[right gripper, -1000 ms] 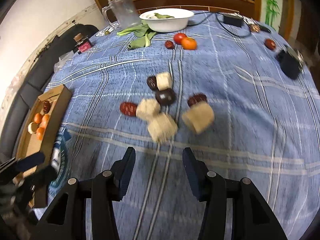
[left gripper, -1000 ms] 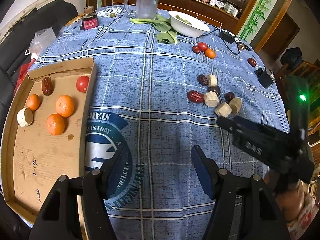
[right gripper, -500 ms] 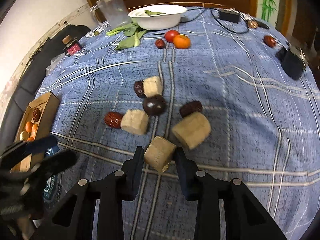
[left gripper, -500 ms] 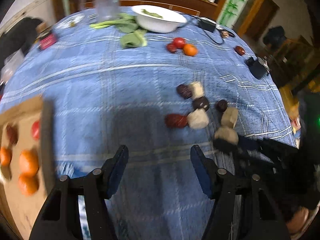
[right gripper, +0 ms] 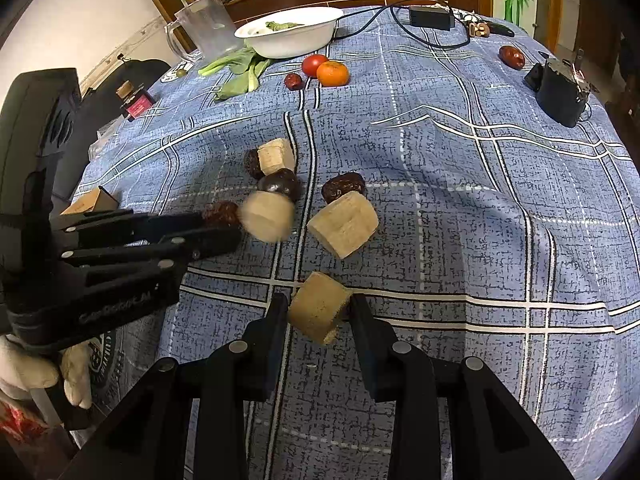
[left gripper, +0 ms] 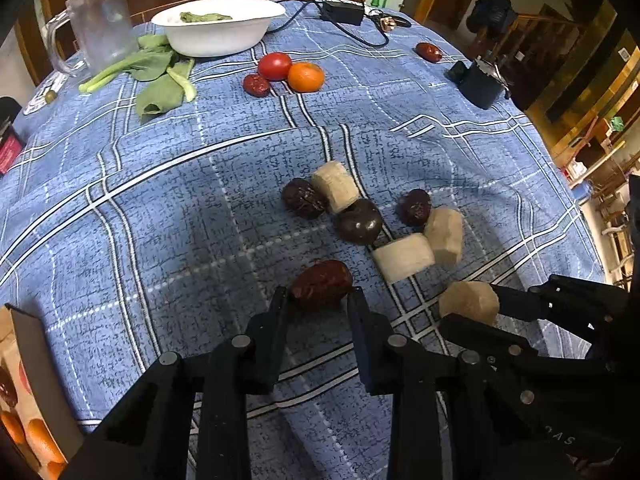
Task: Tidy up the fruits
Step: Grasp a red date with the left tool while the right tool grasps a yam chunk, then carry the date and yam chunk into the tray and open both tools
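A round table under a blue plaid cloth point(left gripper: 160, 208) carries the work; wooden cabinets stand behind its far edge. At that far edge sit a white bowl point(left gripper: 218, 24) and a clear jug point(left gripper: 100, 24), clear of the sorting. At the left edge a cardboard tray point(left gripper: 28, 392) holds oranges, evidently the collection point. Near the table's centre lies a cluster of pale cut chunks and dark dates. The left gripper point(left gripper: 320, 300) has just been closing and its jaws now clamp a red date point(left gripper: 322, 282) across its width. The right gripper point(right gripper: 318, 306) is clamped on a tan chunk point(right gripper: 318, 308), tilted between the pads. Both grips look made for carrying toward the tray.
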The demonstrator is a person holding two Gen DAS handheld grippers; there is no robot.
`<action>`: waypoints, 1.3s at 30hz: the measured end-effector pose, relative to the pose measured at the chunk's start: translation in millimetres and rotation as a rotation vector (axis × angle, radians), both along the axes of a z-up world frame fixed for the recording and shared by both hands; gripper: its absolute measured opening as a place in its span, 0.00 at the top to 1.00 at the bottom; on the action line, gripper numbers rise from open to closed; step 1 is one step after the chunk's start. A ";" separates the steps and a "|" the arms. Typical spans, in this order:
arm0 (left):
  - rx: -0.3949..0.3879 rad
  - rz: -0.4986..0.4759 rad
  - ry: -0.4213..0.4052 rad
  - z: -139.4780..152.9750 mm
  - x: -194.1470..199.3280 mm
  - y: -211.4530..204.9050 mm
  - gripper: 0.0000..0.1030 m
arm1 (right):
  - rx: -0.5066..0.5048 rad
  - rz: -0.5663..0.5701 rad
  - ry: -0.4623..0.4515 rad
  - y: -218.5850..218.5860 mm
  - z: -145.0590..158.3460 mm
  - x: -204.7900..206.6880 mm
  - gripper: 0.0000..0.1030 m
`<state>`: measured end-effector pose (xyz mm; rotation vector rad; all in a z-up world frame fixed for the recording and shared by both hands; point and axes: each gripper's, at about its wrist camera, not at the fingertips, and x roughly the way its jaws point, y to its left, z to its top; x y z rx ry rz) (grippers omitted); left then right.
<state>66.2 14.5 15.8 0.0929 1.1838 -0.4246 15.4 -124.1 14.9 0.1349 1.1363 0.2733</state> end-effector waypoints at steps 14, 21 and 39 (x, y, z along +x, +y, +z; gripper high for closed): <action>-0.107 0.126 -0.031 23.2 -39.4 30.0 0.73 | 0.009 0.018 -0.004 7.9 3.7 -7.7 0.67; -0.136 0.305 -0.078 52.5 -82.8 91.8 0.73 | 0.062 0.074 -0.024 37.8 22.1 -14.8 0.67; -0.009 0.764 -0.012 33.2 -183.1 304.6 0.72 | 0.085 0.531 -0.025 270.8 41.0 -56.8 0.66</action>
